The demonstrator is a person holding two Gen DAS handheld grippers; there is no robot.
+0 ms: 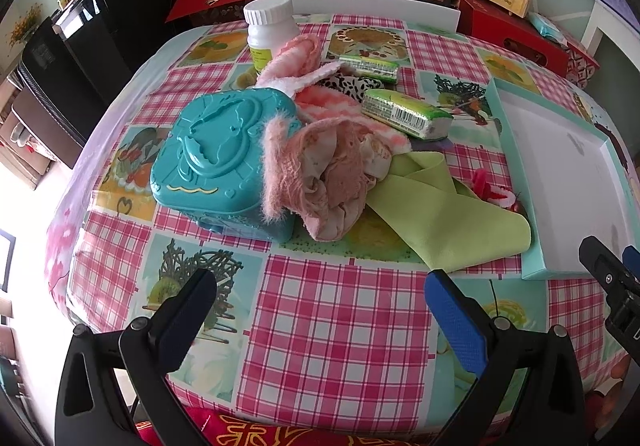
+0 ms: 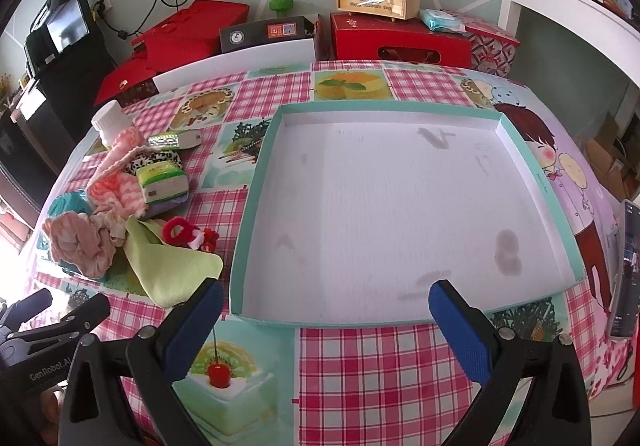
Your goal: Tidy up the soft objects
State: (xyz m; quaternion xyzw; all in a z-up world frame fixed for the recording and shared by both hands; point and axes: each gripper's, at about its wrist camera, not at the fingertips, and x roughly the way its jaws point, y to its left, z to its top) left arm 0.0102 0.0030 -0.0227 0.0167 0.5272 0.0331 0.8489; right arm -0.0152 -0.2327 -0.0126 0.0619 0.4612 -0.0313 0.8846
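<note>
A pile of soft things lies mid-table: a crumpled pink fuzzy cloth (image 1: 320,182) draped on a teal plastic case (image 1: 216,150), a green cloth (image 1: 452,218), a pink-and-white knitted piece (image 1: 296,62), and a red-and-white chenille scrunchie (image 1: 494,192). The pink cloth (image 2: 80,242), green cloth (image 2: 172,270) and scrunchie (image 2: 184,232) also show in the right wrist view. A shallow teal-rimmed white tray (image 2: 256,182) sits right of the pile. My left gripper (image 1: 320,286) is open, short of the pile. My right gripper (image 2: 326,296) is open at the tray's near rim.
Two green foil-wrapped packs (image 1: 406,112) (image 1: 370,66) and a white pill bottle (image 1: 270,30) lie among the pile. Red boxes (image 2: 400,38), a black box and a wooden case stand behind the table. A phone (image 2: 624,270) lies at the table's right edge.
</note>
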